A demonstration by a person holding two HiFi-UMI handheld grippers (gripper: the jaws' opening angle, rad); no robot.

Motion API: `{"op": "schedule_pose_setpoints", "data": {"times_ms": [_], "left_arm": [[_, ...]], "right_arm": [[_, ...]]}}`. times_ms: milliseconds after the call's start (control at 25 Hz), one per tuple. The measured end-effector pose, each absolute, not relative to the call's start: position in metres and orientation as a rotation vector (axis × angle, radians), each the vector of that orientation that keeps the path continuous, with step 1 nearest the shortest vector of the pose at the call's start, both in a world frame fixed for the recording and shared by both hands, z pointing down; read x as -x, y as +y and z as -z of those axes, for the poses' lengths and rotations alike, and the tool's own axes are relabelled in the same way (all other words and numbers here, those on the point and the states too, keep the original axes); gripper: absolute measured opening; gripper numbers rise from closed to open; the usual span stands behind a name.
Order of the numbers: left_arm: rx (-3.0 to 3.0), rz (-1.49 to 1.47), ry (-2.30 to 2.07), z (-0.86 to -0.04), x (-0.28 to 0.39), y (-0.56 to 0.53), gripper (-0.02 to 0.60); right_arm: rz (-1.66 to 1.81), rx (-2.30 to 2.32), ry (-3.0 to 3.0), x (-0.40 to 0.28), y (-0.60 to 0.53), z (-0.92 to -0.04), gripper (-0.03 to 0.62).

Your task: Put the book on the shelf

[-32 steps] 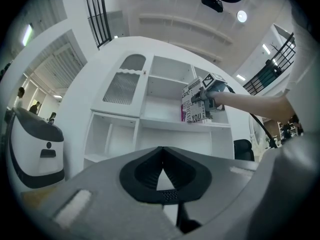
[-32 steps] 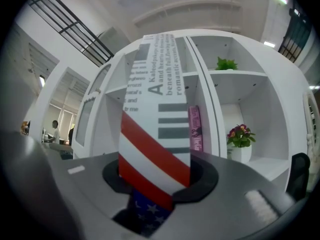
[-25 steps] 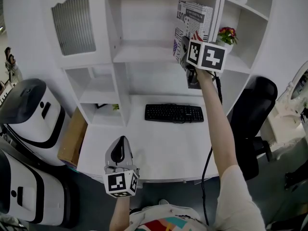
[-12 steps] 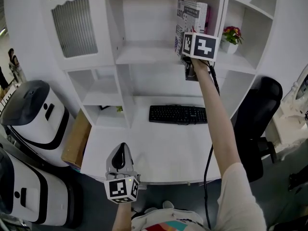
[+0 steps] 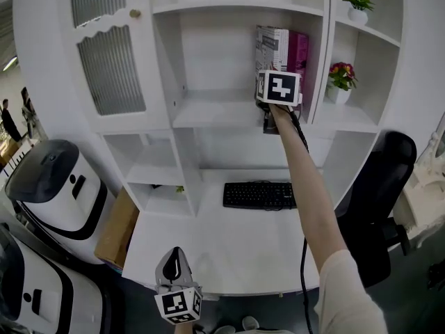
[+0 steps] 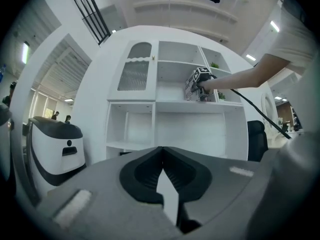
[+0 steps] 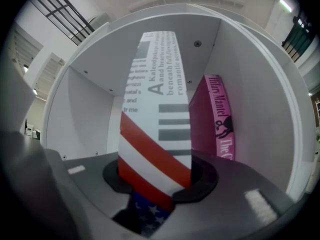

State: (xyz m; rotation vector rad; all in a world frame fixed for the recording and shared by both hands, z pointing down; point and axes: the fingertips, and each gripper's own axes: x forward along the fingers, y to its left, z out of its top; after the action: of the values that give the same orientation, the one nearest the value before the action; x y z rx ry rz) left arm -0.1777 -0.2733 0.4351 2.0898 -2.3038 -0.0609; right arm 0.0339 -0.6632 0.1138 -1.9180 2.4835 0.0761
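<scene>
The book, white with black print and a red-striped flag pattern on its spine, stands upright inside the upper middle compartment of the white shelf unit. My right gripper is shut on its lower spine, held up at the shelf's front edge. A pink book stands just right of it, against the compartment's right wall. My left gripper hangs low in front of the desk, shut with nothing in it.
A black keyboard lies on the white desk. A flower pot and a small green plant sit in the right-hand shelves. A black chair stands at right, white machines at left.
My right gripper has carried the book up and into the compartment, turning it upright beside the pink book. The left gripper has dropped lower in view.
</scene>
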Motion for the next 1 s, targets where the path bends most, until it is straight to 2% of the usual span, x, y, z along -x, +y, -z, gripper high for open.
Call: {"op": "schedule_pose_setpoints", "data": {"times_ms": [520, 920, 1000], "left_arm": [[-2.066, 0.035, -2.295, -0.444, 0.182, -0.29, 0.002], [-2.074, 0.038, -2.289, -0.444, 0.18, -0.295, 0.002], [-2.093, 0.047, -2.283, -0.44, 0.174, -0.295, 0.002]], "right_arm": [[-0.085, 1.952, 2.469, -0.021, -0.724, -0.112, 0.155], [-0.066, 1.941, 2.468, -0.02, -0.725, -0.113, 0.147], [-0.061, 1.898, 2.507, -0.02, -0.724, -0.114, 0.172]]}}
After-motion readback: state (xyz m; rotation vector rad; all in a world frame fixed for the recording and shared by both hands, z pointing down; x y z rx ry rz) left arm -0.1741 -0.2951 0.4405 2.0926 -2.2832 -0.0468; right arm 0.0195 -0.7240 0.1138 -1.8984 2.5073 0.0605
